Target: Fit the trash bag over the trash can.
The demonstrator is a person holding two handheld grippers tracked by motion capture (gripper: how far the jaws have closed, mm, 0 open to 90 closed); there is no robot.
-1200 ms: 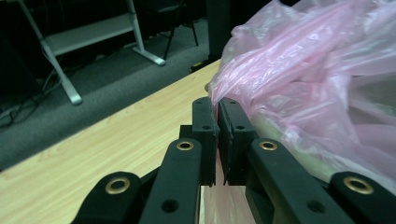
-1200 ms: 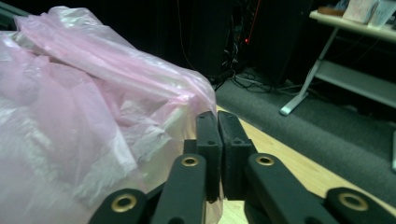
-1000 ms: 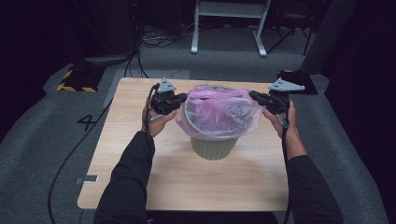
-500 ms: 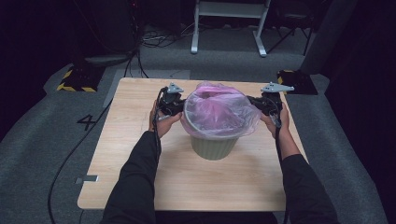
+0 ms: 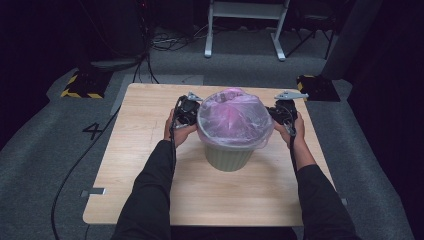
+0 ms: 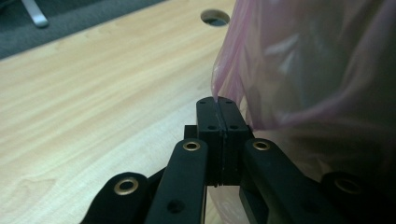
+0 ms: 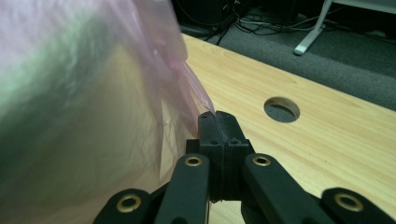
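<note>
Both pairs of jaws pinch the pink bag's (image 5: 229, 117) rim: the left gripper (image 6: 218, 108) at its left, the right gripper (image 7: 217, 120) at its right, over the green bin (image 5: 228, 157) mid-table (image 5: 150, 150). A harder downward pull could tear the film or tip the bin.

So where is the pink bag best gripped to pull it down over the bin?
At its thin open edge, one pinch on each side, coming in level from left and right. The left gripper and right gripper are shut on that film of the pink bag, beside the bin.
</note>
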